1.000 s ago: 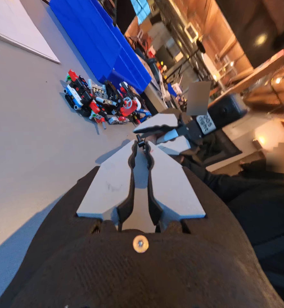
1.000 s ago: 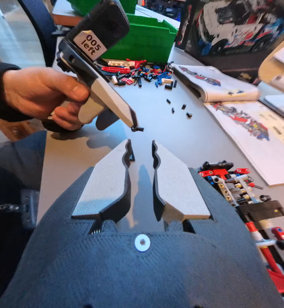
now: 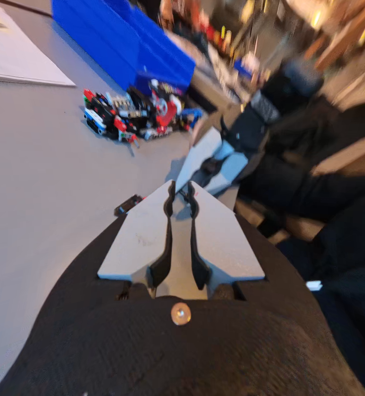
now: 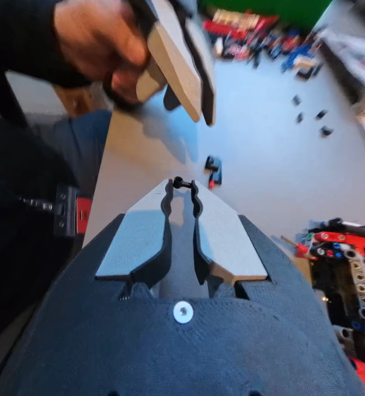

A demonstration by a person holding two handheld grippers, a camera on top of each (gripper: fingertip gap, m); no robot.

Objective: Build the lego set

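**Small black connector pinched at the tips of the right gripper**

The right gripper [image 4: 182, 184] is grasping a small black Lego connector piece [image 4: 181, 183] crosswise between the very tips of its fingers, holding it above the grey counter [image 4: 273, 171]. The ring end of the piece is sitting against the left finger and its pin end against the right one.

Ahead of it and higher up, the left gripper [image 4: 203, 120] is hanging over the counter in the person's hand [image 4: 100, 49], tips pointing down, well apart from the connector. In its own view the left gripper [image 3: 181, 186] is showing a narrow gap between its fingers with nothing in it, so it is released.

A black Lego piece with a red end [image 4: 214, 172] is lying on the counter just beyond the right gripper's tips. The partly built Lego model [image 4: 346, 257] is standing off to the right. Four small black pins [image 4: 312, 115] are lying farther out, and a blurred pile of loose pieces [image 4: 263, 40] is lying before a green bin [image 4: 263, 8].
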